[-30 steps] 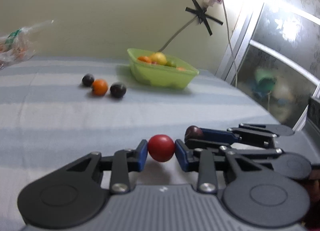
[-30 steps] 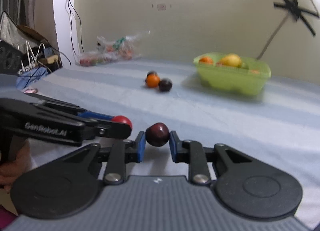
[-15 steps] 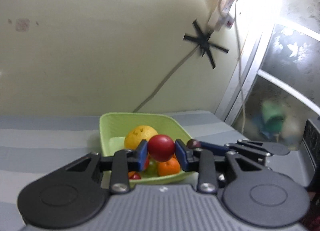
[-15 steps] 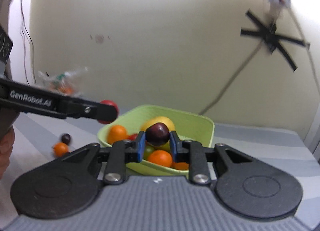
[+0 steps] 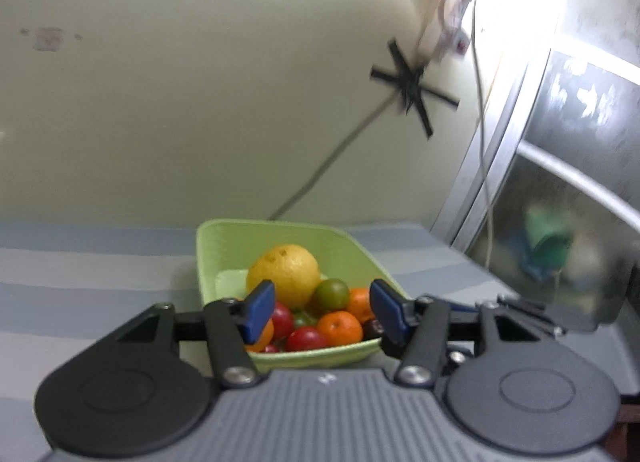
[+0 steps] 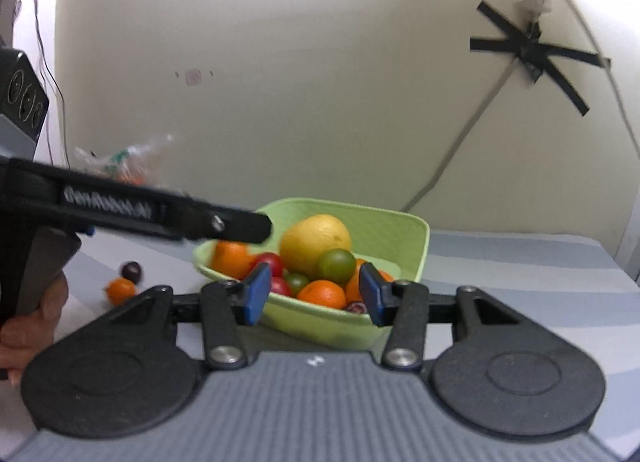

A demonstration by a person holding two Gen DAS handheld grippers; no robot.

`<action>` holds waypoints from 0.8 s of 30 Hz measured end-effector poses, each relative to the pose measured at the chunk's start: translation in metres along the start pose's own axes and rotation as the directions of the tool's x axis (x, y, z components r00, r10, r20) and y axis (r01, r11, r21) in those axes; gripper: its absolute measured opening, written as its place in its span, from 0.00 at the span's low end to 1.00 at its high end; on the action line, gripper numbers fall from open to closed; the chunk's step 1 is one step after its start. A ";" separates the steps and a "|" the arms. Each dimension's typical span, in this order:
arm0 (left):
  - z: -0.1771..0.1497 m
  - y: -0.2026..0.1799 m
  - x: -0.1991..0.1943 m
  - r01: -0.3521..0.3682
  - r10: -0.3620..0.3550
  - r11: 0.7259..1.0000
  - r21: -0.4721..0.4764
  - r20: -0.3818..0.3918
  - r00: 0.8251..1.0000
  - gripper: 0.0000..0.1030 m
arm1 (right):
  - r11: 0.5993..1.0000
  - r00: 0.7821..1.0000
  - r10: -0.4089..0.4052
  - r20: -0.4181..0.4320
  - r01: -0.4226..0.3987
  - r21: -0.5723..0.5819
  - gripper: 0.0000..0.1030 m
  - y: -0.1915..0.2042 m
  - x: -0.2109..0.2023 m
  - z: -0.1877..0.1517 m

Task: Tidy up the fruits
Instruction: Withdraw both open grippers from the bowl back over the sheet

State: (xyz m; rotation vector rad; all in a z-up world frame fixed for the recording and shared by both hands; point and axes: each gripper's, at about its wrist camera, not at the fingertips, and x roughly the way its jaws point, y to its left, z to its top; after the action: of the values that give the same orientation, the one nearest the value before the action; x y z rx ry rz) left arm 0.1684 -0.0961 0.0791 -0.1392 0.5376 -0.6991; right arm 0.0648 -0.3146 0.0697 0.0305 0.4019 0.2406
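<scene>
While both grippers' jaws are opening empty above bowl [image 5: 224, 238], drop step finishing; next: reaching for orange [image 6: 120, 289] left of fingers.

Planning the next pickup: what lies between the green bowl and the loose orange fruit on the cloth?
Right wrist view: only bare striped cloth separates green bowl from orange fruit; a dark fruit sits just behind.

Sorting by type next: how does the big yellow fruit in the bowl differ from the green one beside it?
The yellow fruit is far bigger than the green fruit and stands higher in the bowl. The green fruit is smooth, the yellow one dimpled. Both are round.
</scene>
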 end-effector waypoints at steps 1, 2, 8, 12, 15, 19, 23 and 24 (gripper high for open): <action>0.000 0.002 -0.010 -0.004 0.004 1.000 -0.009 0.016 1.000 0.52 | 1.000 1.000 0.010 0.008 -0.010 0.004 0.50 0.004 -0.006 -0.002; -0.003 0.004 -0.023 -0.010 0.011 1.000 -0.016 0.030 0.999 0.52 | 1.000 1.000 0.022 0.013 -0.022 0.010 0.50 0.009 -0.013 -0.005; -0.048 0.018 -0.082 -0.131 0.131 0.991 -0.016 0.007 0.991 0.53 | 0.993 0.995 0.092 -0.027 -0.090 0.070 0.51 0.042 -0.033 -0.029; -0.085 0.013 -0.105 -0.233 0.236 0.969 0.078 -0.031 0.971 0.53 | 0.987 0.988 0.131 -0.079 -0.123 0.100 0.52 0.067 -0.035 -0.048; -0.107 0.011 -0.116 -0.246 0.251 0.966 0.076 -0.063 0.966 0.54 | 0.983 0.981 0.160 -0.113 -0.148 0.113 0.52 0.083 -0.039 -0.059; -0.124 0.005 -0.122 -0.264 0.271 0.960 0.092 -0.073 0.960 0.54 | 0.982 0.977 0.167 -0.129 -0.154 0.106 0.52 0.099 -0.047 -0.068; -0.125 -0.003 -0.122 -0.284 0.293 0.951 0.120 -0.063 0.954 0.56 | 0.984 0.980 0.148 -0.136 -0.133 0.118 0.52 0.099 -0.047 -0.072; -0.127 -0.004 -0.122 -0.293 0.302 0.948 0.126 -0.065 0.951 0.56 | 0.984 0.982 0.142 -0.128 -0.126 0.124 0.52 0.098 -0.048 -0.073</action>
State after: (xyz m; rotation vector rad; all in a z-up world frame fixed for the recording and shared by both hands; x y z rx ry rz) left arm 0.0229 -0.0139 0.0232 0.0793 0.5828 -0.4399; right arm -0.0285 -0.2322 0.0288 0.1562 0.5508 0.3540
